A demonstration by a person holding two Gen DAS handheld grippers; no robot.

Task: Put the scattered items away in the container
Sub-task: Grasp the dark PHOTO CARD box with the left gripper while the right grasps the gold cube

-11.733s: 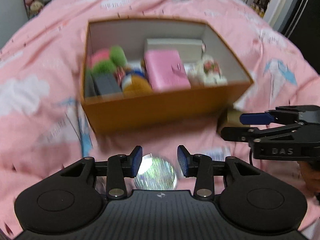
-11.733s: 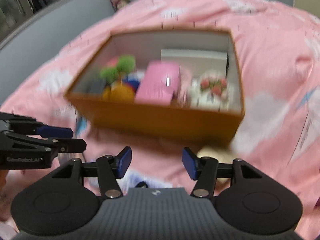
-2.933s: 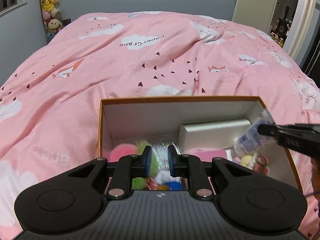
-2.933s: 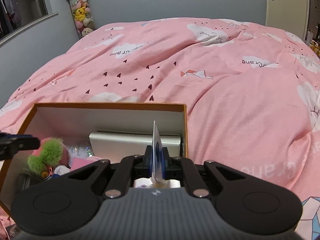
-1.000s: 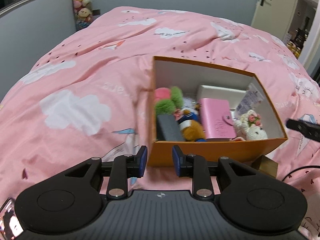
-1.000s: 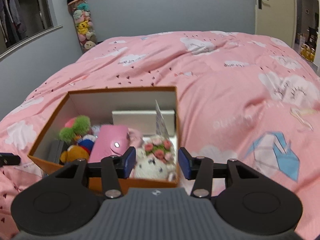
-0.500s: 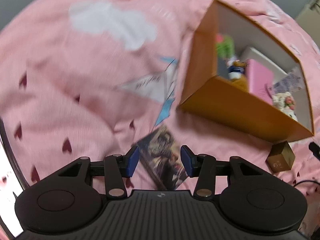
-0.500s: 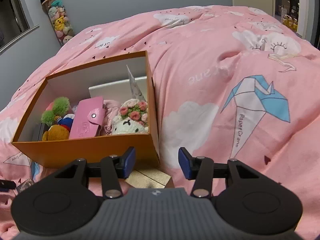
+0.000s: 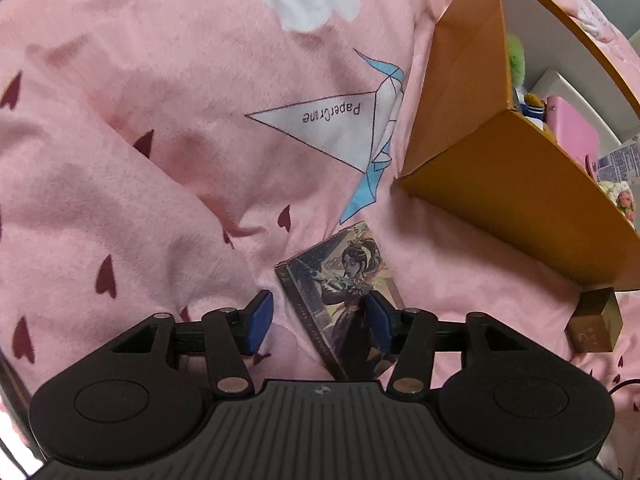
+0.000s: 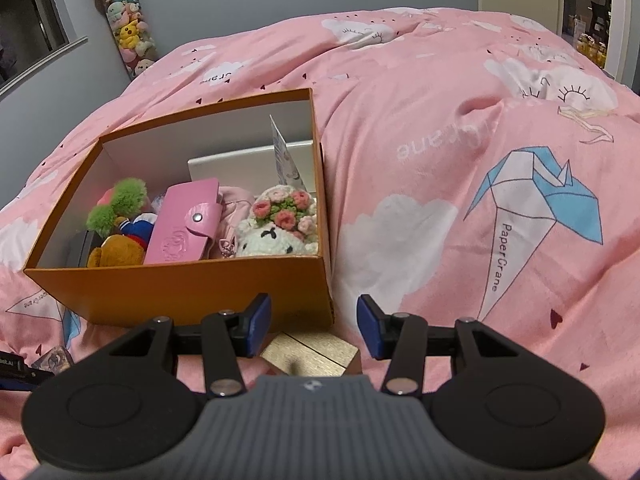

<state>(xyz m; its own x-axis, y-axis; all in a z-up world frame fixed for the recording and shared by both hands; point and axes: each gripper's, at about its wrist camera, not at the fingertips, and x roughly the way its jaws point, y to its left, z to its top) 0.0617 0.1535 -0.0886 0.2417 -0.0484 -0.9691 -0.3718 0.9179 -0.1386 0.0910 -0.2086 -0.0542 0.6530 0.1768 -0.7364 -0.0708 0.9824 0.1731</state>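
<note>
- Left gripper (image 9: 318, 322) tipped steeply down over the pink duvet (image 9: 160, 160); jaws spread wide, just been opening, gripping nothing.
- Illustrated card pack (image 9: 340, 292) flat on the duvet between the blue pads; right-hand pad overlaps its edge in the left wrist view, contact not clear; left-hand pad stands apart from it over bare cloth.
- Orange box (image 9: 500, 184) up and to the right of the pack, near corner close by, a strip of open duvet between corner and pack.
- Wide free duvet to the left of the pack, rumpled into a soft ridge.
- Small gold cube (image 9: 596, 320) on the duvet just below the box's front wall, well right of the pack.
- Right gripper (image 10: 314, 326) angled down in front of the box (image 10: 180, 284); jaws about half open, empty.
- Gold cube (image 10: 316, 354) beneath and between the right pads, just off the box's front right corner; touching or not cannot be told.
- Box open-topped, already holding a pink wallet (image 10: 184, 224), a white crochet toy (image 10: 276, 224), a green pompom (image 10: 118, 208) and a pale flat case (image 10: 240, 164) against the back wall.
- Right of the box, broad clear bedding.
</note>
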